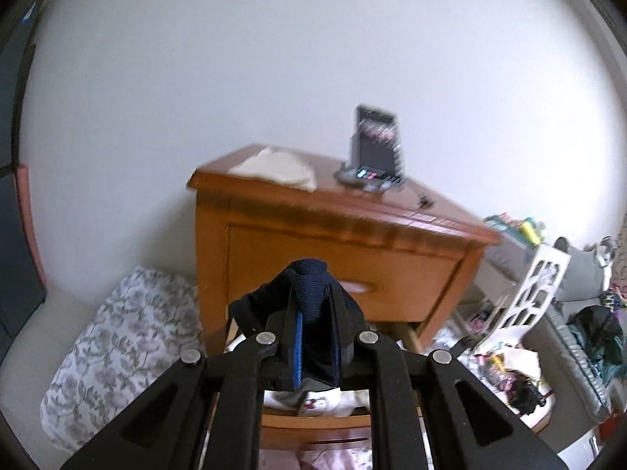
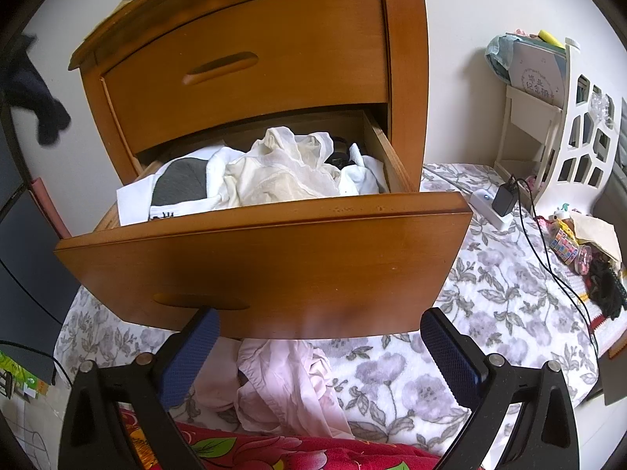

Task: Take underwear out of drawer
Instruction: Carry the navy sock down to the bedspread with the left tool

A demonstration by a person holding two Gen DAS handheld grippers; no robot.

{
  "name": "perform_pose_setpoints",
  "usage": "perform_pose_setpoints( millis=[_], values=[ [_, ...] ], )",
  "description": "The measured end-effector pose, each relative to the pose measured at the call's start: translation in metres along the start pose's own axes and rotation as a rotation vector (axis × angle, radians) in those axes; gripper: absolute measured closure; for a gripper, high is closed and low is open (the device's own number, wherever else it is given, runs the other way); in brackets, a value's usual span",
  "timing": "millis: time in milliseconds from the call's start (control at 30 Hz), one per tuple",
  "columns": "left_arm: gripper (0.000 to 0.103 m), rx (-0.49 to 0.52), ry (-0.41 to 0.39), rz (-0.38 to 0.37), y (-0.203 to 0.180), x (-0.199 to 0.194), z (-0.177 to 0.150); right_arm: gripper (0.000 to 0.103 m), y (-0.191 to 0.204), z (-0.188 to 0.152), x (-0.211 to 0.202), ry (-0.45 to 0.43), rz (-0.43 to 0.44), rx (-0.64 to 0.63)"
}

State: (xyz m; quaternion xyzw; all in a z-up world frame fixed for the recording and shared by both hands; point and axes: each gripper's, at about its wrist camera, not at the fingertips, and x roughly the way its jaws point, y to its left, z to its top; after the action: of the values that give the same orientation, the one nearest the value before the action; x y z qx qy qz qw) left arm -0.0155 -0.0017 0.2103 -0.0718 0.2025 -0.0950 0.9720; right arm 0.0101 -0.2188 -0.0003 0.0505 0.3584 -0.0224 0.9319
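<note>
**Dark garment pinched and clear of the drawer**

White wall fills most of your left wrist view, with the wooden nightstand (image 1: 337, 235) below it and a floral bedspread (image 2: 490, 313) spread around its base. Your left gripper (image 1: 311, 301) is nearly closed, its jaws pinched on a bunched piece of navy underwear (image 1: 309, 286) that bulges above the fingertips and drapes over them to one side. From the right wrist view a dark cloth (image 2: 39, 94) hangs at the left edge, high beside the nightstand and well apart from the open lower drawer (image 2: 274, 258); I judge it to be that same garment.

Your right gripper (image 2: 317, 352) stands wide open with nothing between its blue pads (image 2: 450, 356), just in front of the drawer's face. A pale pink garment (image 2: 282, 384) already lies on the bedspread beneath the drawer.

Inside the drawer are a cream, lacy piece (image 2: 286, 168) on top and a white and grey one (image 2: 176, 188) at the left. Expect these to be light, soft and limp, with no shape to hold. Take a raised fold or a gathered hem rather than a flat layer, and watch that lace does not snag a neighbour.
</note>
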Motion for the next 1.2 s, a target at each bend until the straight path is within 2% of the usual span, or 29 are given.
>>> perform_pose_setpoints(
  millis=[267, 400, 633, 867, 1200],
  values=[
    [0.091, 0.052, -0.075, -0.070, -0.021, -0.053, 0.005, 0.000, -0.001, 0.000, -0.002, -0.006, -0.005, 0.002],
    [0.091, 0.065, -0.059, -0.087, -0.022, -0.062, -0.005, 0.000, -0.001, 0.000, -0.004, -0.014, -0.011, 0.004],
    [0.091, 0.037, 0.057, -0.116, -0.013, -0.051, -0.034, 0.000, -0.002, 0.001, -0.007, -0.030, -0.018, 0.009],
    [0.091, -0.060, 0.183, -0.129, 0.003, -0.028, -0.072, 0.000, -0.001, 0.001, -0.007, -0.031, -0.021, 0.008],
    [0.091, -0.035, 0.364, -0.102, -0.005, 0.019, -0.123, 0.000, -0.001, 0.000, -0.006, -0.026, -0.021, 0.007]
  ],
)
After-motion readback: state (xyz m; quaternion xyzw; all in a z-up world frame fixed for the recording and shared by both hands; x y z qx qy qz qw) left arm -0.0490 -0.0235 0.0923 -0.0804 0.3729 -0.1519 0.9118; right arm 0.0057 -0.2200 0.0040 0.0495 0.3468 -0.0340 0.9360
